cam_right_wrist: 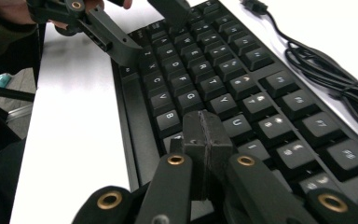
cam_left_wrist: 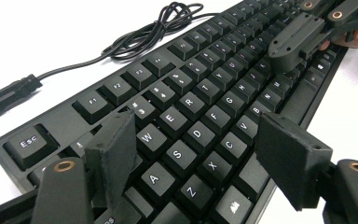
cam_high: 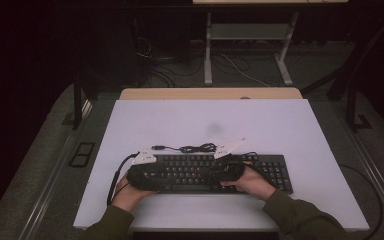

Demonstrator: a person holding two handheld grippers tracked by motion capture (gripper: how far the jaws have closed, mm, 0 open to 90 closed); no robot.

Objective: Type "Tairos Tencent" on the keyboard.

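Where it lies: although both grippers crowd over it, the keyboard [cam_high: 215,172] sits flat on the white table [cam_high: 205,125], close to the near edge and a little right of centre.
Long axis: it runs parallel to that near edge, key legends upright for the person, function row towards the far edge.
Handling: I judge it a stiff, fairly light plastic slab; the keys give under pressure, so the rigid front rim or the short ends look the better places to take hold.
Cable: the cable [cam_high: 192,148] lies in a loose bundle on the table just beyond the keyboard's far edge, its plug [cam_left_wrist: 9,95] resting beside the Esc corner.
Left gripper: the left gripper [cam_left_wrist: 193,158] hovers over the A, S and Z keys with jaws apart, nothing between them.
Right gripper: the right gripper [cam_right_wrist: 207,140] has its jaws pressed together, empty, tips low over the keys near B and U.
Hands: both rest at the keyboard's near edge.
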